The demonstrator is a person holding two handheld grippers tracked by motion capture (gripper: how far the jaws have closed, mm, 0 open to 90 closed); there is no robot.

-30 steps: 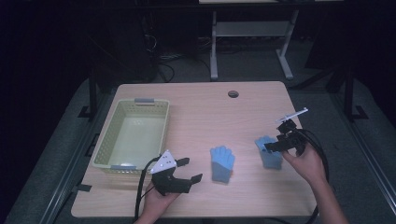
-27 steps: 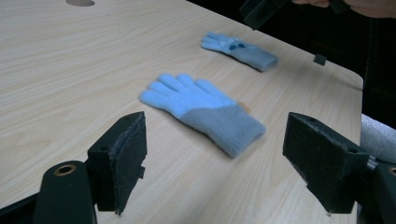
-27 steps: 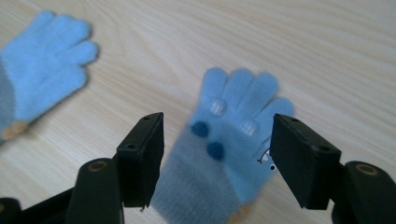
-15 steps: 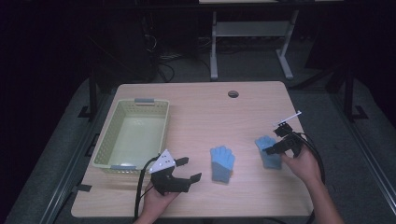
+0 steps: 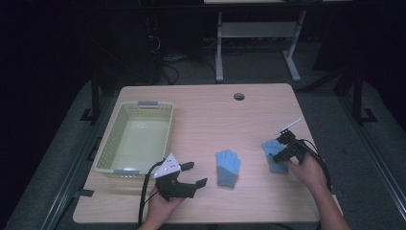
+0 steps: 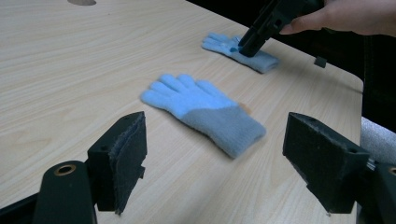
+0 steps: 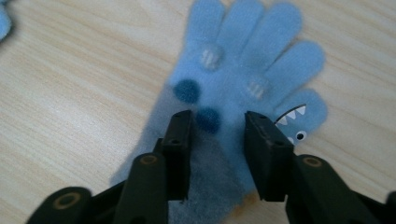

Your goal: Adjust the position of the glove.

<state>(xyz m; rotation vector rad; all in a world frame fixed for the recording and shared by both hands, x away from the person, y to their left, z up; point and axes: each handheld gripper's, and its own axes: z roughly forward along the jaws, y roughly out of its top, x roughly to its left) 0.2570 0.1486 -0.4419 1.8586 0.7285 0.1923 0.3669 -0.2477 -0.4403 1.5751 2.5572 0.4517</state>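
- At lower right of the high view, your right gripper (image 5: 285, 147) sits down on the far glove (image 5: 274, 154); its jaws straddle the palm, part open, not yet clamped.
- Lower centre: the near glove (image 5: 228, 167) lies flat on the bench (image 5: 210, 115), untouched.
- Lower left: your left gripper (image 5: 187, 175) hovers, jaws wide apart, holding nothing.
- Left side: the yellow basket (image 5: 111, 143), upright, contents nil.
- Progress, as judged: nothing lifted or stowed; both gloves likely remain to be gripped and placed in the basket.
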